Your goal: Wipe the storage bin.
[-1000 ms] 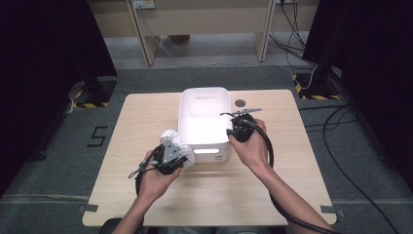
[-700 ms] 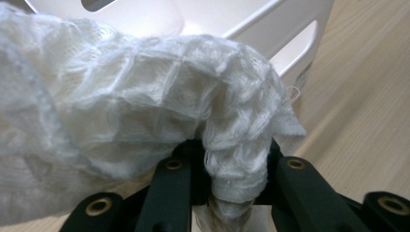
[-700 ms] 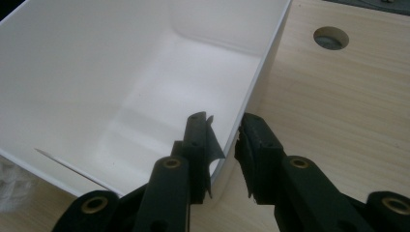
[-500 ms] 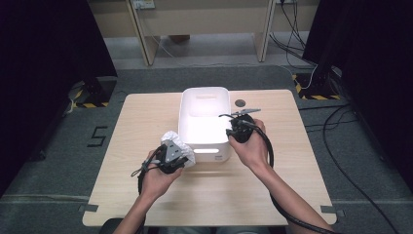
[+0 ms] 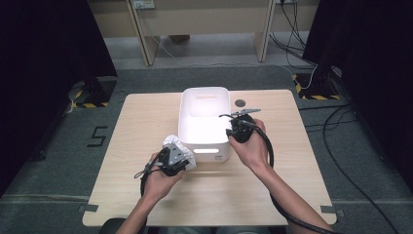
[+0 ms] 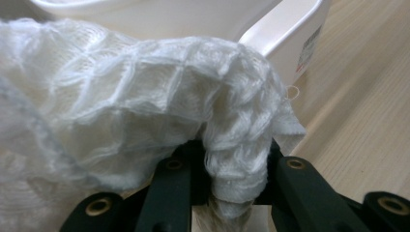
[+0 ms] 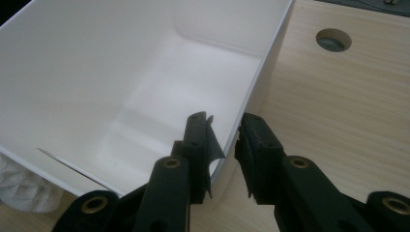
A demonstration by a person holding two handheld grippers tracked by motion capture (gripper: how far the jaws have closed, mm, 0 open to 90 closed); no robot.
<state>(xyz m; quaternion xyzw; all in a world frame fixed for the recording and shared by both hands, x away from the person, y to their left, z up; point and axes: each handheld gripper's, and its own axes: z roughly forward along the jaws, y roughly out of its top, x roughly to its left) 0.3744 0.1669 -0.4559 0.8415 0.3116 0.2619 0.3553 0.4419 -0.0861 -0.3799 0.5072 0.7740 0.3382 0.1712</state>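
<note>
A white knitted cloth (image 5: 176,145) hangs bunched at the near left corner of the white plastic bin (image 5: 204,91). My left gripper (image 5: 181,156) is shut on the cloth, and a fold of cloth (image 6: 145,96) drapes over my left gripper's (image 6: 232,164) jaws, with the bin (image 6: 290,34) just behind. My right gripper (image 5: 232,130) is at the bin's right wall. In the right gripper view, one jaw of my right gripper (image 7: 225,133) is inside the bin (image 7: 121,72) and one is outside, shut on the wall. The bin's inside looks bare.
The bin stands mid-table on a light wooden table (image 5: 146,195). A round cable hole (image 5: 240,103) lies just right of the bin's far end, and the same hole (image 7: 333,39) is in the right gripper view. Cables trail from both grippers toward the near edge.
My left gripper with the cloth has drifted slightly toward the near edge. The right gripper and the bin have not moved.
</note>
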